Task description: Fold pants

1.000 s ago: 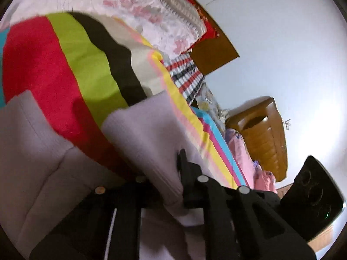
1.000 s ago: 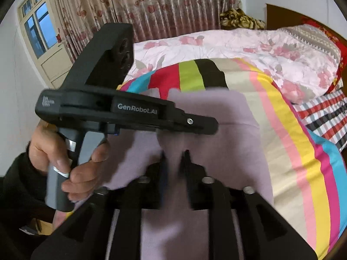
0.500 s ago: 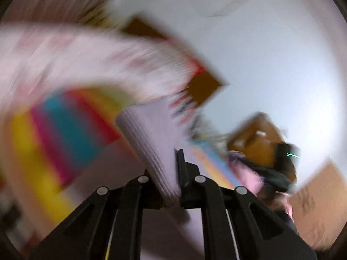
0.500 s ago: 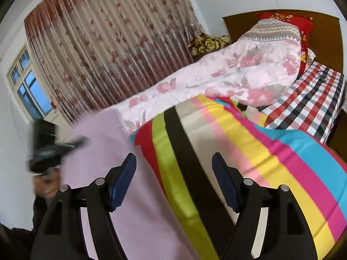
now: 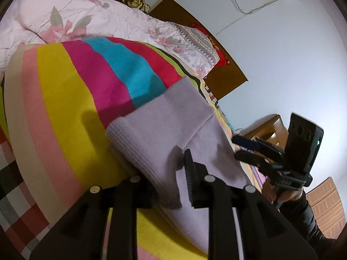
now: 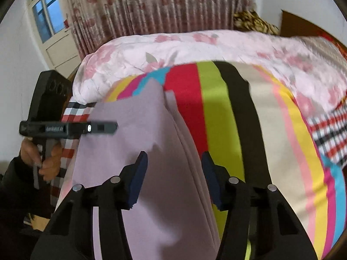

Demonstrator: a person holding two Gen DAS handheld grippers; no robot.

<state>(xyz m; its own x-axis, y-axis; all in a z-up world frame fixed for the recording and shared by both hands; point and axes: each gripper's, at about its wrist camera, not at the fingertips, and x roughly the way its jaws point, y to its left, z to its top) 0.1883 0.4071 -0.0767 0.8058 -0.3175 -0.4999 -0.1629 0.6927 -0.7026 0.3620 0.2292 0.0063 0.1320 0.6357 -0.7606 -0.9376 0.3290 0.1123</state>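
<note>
- Striped bedspread [image 5: 65,99] fills most of both views, bands of yellow, pink, teal, red, green and black; floral quilt [image 6: 195,47] bunched along its far edge, patterned curtain [image 6: 156,2] and a window [image 6: 46,13] above in the right wrist view.
- Lilac pants [image 5: 173,130] lie folded on the bedspread, running from centre to lower right in the left wrist view, ribbed edge toward the left; in the right wrist view spread from centre left down to the bottom edge.
- Left gripper [image 5: 171,186] at bottom centre, angled down over the near edge of the pants; jaws parting, a fold of lilac cloth between them, right pad just clear of it, left pad hidden behind the cloth.
- Right gripper [image 6: 173,179] at bottom centre of its own view, tilted steeply down; jaws wide apart yet narrowing, hanging over the right edge of the pants, pads not pressing on the cloth.
- Hand [image 6: 46,159] in a dark sleeve, at left edge, wrapped round the left gripper's handle.
</note>
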